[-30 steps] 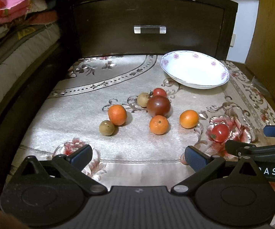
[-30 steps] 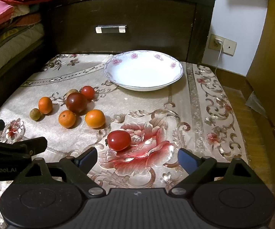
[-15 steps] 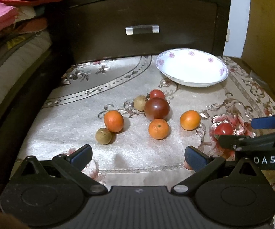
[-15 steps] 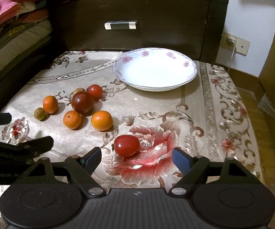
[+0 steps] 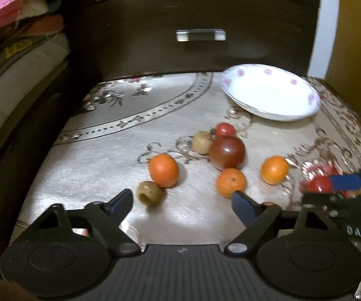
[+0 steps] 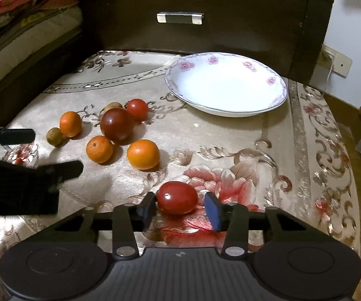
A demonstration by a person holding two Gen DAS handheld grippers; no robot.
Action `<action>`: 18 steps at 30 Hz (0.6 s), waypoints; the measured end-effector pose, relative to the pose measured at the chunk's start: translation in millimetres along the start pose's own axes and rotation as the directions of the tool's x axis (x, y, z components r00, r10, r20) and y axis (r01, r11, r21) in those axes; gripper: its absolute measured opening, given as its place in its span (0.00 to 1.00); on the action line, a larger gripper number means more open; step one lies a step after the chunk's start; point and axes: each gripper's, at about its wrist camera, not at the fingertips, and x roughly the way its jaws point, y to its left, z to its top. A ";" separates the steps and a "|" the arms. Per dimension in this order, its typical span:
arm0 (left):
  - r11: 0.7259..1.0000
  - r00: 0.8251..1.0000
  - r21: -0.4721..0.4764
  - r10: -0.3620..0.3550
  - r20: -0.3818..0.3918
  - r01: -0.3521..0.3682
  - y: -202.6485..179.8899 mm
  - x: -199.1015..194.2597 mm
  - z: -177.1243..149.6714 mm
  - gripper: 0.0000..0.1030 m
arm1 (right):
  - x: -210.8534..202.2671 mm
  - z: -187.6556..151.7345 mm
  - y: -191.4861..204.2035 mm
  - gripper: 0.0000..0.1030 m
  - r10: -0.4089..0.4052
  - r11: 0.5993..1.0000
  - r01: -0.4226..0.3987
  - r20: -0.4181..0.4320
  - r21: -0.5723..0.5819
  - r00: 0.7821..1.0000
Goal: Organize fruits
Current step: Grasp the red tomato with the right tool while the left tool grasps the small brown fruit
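One red tomato (image 6: 176,197), lower centre on the tabletop (image 6: 230,138), now sits between my right tongs (image 6: 179,210), narrowed since a second ago but not yet clamped, left tongs (image 5: 180,204) apart.

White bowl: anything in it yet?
Empty. The bowl shows only its bare white inside in both views; all the fruit lies on the cloth.
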 end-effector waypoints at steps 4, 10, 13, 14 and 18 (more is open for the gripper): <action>0.999 1.000 -0.040 0.012 0.004 -0.012 12.6 4.6 1.5 0.69 | 1.1 0.1 1.6 0.32 0.002 1.000 -0.002 -0.006 -0.010 1.000; 0.997 0.999 -0.083 -0.008 -0.044 0.004 25.5 21.7 0.9 0.49 | 2.4 2.0 -3.3 0.32 0.021 0.999 -0.021 -0.015 0.028 1.000; 0.996 0.999 -0.092 -0.003 -0.048 -0.001 28.4 25.5 0.5 0.39 | 3.2 2.4 -3.6 0.32 0.023 0.999 -0.022 -0.017 0.032 1.000; 0.996 0.999 -0.090 -0.001 -0.048 -0.004 28.8 25.7 0.8 0.38 | 3.2 2.5 -3.8 0.33 0.024 0.999 -0.023 -0.018 0.035 1.000; 0.996 0.999 -0.085 0.003 -0.046 -0.007 30.2 28.3 3.0 0.34 | 3.5 2.9 -4.4 0.33 0.027 0.999 -0.026 -0.021 0.040 0.999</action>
